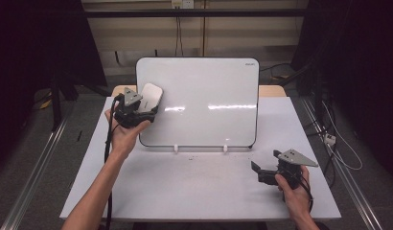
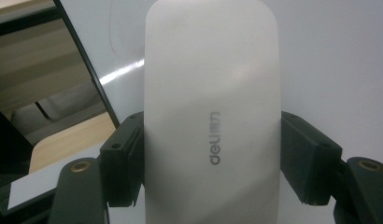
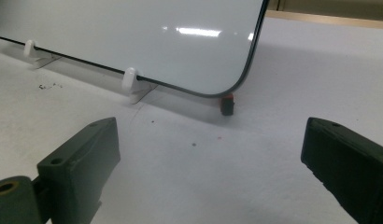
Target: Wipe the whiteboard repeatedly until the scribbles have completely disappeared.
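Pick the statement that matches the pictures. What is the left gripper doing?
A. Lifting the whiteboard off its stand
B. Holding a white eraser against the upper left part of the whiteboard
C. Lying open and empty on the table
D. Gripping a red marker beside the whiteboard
B: in the left gripper view the left gripper has its jaws clamped on both sides of the white eraser, and the high view places it at the upper left part of the whiteboard.

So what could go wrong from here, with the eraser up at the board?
The whiteboard only leans in two small white clips, and the right gripper rests open on the table, not bracing it; a firm push could tip or slide it. The left gripper clamps the smooth white eraser only by its sides, so it might twist or slip. A small red and black thing lies under the board's corner.
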`<state>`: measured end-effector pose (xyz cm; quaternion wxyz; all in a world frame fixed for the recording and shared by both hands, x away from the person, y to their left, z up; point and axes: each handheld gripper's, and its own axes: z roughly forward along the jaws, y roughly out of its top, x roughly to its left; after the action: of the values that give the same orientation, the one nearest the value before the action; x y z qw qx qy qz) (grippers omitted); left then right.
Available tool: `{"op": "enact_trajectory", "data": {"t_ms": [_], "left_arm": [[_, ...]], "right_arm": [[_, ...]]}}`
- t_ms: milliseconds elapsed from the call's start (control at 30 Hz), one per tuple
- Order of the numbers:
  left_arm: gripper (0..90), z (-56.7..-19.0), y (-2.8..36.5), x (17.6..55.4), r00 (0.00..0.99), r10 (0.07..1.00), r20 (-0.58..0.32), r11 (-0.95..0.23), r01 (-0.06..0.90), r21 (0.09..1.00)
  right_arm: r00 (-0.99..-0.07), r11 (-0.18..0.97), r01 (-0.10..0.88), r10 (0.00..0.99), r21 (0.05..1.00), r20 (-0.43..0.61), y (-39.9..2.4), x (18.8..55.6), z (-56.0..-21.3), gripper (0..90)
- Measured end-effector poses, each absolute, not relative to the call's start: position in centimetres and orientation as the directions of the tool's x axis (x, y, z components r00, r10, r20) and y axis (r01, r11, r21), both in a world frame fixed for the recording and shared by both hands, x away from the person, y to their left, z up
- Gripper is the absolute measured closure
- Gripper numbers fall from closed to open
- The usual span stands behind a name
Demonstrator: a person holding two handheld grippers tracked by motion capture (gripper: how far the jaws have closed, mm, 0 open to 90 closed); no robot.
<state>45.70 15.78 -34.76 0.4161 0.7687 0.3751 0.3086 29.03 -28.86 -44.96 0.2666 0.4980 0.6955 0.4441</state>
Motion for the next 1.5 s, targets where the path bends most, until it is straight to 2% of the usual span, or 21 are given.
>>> {"op": "enact_trajectory", "data": {"t_ms": [267,633,967,1067,1300,1500], "left_arm": [[31.0,-35.6,15.5,46.7,0.461,0.850,0.255,-0.445,0.369,0.816],[31.0,-33.7,14.9,48.5,0.434,0.872,0.224,-0.410,0.401,0.819],[31.0,-30.3,14.5,51.1,0.407,0.891,0.203,-0.373,0.400,0.837],[31.0,-30.6,14.3,51.0,0.392,0.891,0.228,-0.385,0.385,0.839],[31.1,-31.4,13.7,50.5,0.445,0.847,0.290,-0.477,0.397,0.784],[31.0,-33.5,14.2,48.8,0.490,0.823,0.287,-0.508,0.412,0.756]], "right_arm": [[-0.364,0.112,0.459,0.929,0.882,0.072,-28.7,29.1,-45.0,4.5],[-0.365,0.111,0.456,0.928,0.883,0.072,-28.9,29.1,-45.0,4.5],[-0.365,0.108,0.458,0.928,0.882,0.076,-28.9,29.1,-45.0,4.4],[-0.364,0.108,0.458,0.928,0.882,0.076,-29.0,29.1,-45.0,4.5],[-0.365,0.109,0.458,0.928,0.882,0.074,-28.9,29.1,-45.0,4.5],[-0.367,0.113,0.460,0.927,0.880,0.073,-28.7,29.1,-45.0,4.4]]}}
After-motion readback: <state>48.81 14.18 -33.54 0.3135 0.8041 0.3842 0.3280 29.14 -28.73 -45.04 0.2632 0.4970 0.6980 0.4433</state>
